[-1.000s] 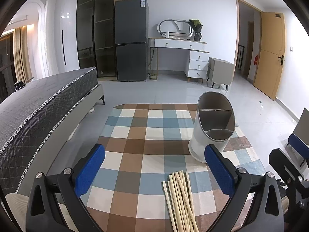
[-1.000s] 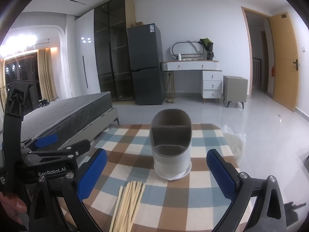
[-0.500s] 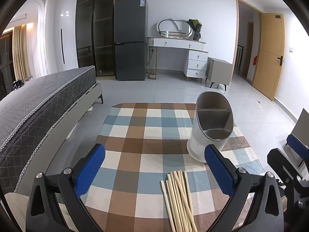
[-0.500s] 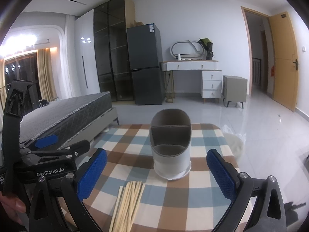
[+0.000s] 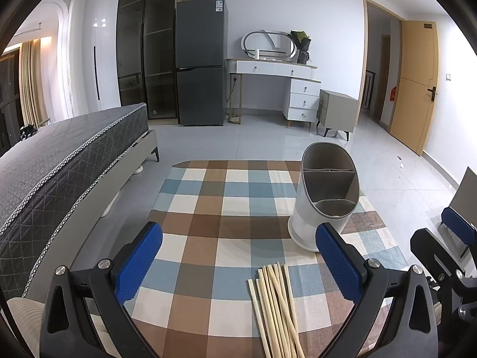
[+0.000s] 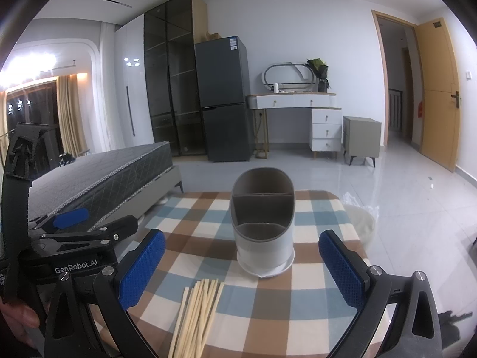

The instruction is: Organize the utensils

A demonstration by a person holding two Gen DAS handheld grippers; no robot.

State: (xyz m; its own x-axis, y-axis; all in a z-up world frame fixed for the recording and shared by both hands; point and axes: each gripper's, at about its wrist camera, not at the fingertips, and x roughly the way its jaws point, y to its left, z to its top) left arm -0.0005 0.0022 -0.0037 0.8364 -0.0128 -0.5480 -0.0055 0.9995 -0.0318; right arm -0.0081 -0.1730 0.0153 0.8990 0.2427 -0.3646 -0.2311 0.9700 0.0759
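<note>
Left wrist view crops the pale wooden chopstick bundle (image 5: pixel 275 310); the white divided utensil holder (image 5: pixel 323 197) looks empty; both grippers (image 5: pixel 238 262) (image 6: pixel 241 271) released

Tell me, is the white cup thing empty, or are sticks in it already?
Empty. The utensil holder shows only bare grey compartments inside, and the chopsticks lie flat on the checkered tablecloth in front of it.

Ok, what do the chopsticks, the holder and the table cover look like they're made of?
Chopsticks: pale, matte, thin sticks, probably bamboo or light wood; no grain can be made out.
Holder: smooth white shell with a grey matte lining and moulded dividers, likely plastic, though glazed ceramic can't be ruled out.
Cover: soft woven cloth in a brown, blue and cream check, without shine.
</note>
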